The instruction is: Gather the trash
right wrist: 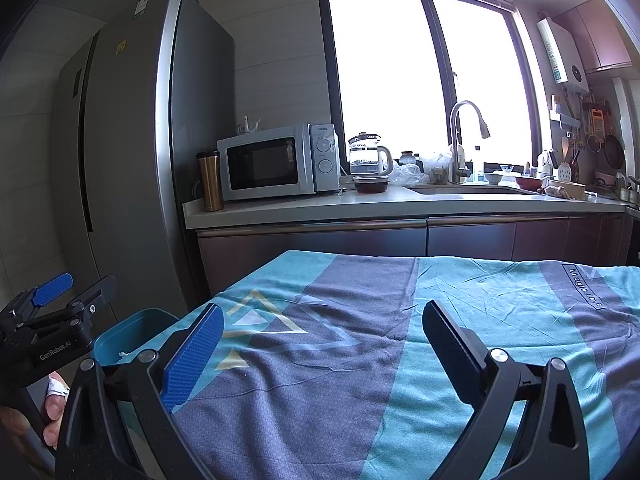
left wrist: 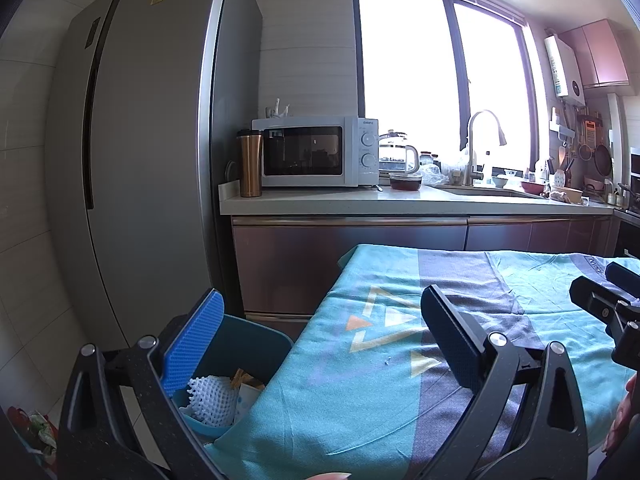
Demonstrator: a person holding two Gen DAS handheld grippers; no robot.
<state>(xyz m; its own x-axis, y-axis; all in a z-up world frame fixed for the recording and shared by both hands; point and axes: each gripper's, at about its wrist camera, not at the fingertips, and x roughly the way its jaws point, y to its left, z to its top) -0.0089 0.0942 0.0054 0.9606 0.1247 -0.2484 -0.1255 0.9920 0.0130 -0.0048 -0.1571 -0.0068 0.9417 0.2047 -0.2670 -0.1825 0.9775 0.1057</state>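
Between the fingers of the left gripper (left wrist: 320, 344) nothing is held; its jaws stand spread over the near left edge of the table's teal and grey cloth (left wrist: 360, 400). The right gripper (right wrist: 324, 348) is likewise spread and empty above the cloth. Trash sits in the blue bin (left wrist: 256, 334) just beside the table: a white foam fruit net (left wrist: 210, 400) and card scraps. No trash shows on the cloth, bar a tiny speck (left wrist: 387, 360). Judgement: collection looks near complete; the next move calls for checking for leftovers.
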